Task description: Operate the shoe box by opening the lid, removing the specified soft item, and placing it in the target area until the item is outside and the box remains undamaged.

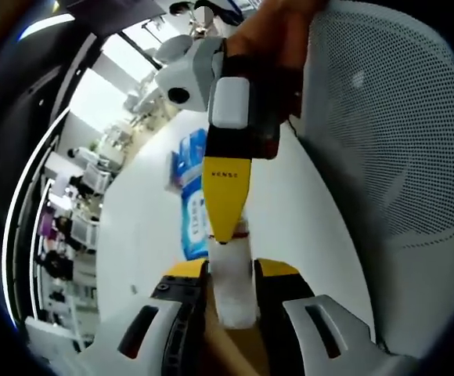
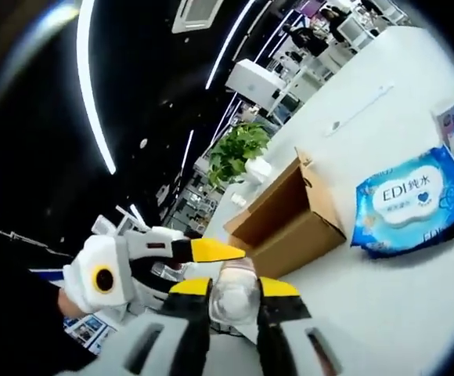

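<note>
Beside the open cardboard box (image 2: pixel 290 215) lies a wipes pack (image 2: pixel 411 200); both hand-held grippers (image 1: pixel 233 294) (image 2: pixel 235 301) pinch one white soft item (image 1: pixel 233 282).

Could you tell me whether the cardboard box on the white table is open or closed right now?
Open. In the right gripper view the cardboard box has its flap raised and its brown interior exposed. Its contents cannot be seen.

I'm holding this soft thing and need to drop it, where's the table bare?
Bare table lies on the near side of the cardboard box and blue wipes pack, and beyond them. Crowded: the narrow gap between box and pack.
</note>
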`<state>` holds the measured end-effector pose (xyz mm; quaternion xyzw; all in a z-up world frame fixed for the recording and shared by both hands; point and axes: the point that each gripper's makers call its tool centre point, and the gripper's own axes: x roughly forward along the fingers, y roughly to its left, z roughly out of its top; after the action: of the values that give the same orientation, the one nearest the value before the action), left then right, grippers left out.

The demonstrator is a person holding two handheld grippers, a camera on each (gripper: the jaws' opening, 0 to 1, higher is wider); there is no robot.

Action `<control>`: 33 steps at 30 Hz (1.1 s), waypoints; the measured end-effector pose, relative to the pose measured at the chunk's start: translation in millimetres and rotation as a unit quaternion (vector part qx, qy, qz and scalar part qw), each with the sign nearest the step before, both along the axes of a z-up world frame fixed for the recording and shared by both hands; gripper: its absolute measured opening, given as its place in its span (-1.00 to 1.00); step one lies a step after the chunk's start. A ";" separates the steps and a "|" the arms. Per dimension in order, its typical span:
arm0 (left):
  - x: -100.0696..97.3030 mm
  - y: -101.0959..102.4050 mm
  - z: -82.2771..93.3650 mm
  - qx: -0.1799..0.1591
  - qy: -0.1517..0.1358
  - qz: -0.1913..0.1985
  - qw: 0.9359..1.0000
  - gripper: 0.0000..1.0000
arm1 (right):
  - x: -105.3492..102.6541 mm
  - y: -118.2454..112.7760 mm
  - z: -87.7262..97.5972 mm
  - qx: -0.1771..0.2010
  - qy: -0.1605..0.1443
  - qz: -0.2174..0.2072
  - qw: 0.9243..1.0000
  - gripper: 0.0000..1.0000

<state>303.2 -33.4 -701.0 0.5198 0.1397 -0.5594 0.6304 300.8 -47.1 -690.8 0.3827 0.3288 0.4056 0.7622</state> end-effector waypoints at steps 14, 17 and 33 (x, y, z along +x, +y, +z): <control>-2.7 17.8 -1.5 -0.073 0.068 0.112 0.989 -0.40 | 3.2 -3.1 -6.9 -0.008 0.013 -0.013 1.000 -0.65; -2.6 22.5 -3.0 -0.089 0.081 0.136 0.983 -0.39 | 4.4 -4.0 -9.1 -0.011 0.015 -0.015 1.000 -0.65; 16.7 47.7 7.4 -0.212 0.139 0.283 0.925 -0.30 | 9.7 -14.2 -6.5 0.003 0.023 -0.038 0.999 -0.65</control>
<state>320.0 14.3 -693.6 0.2298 0.2448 -0.4411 0.8322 310.5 -61.3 -697.3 0.4069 0.3300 0.3684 0.7680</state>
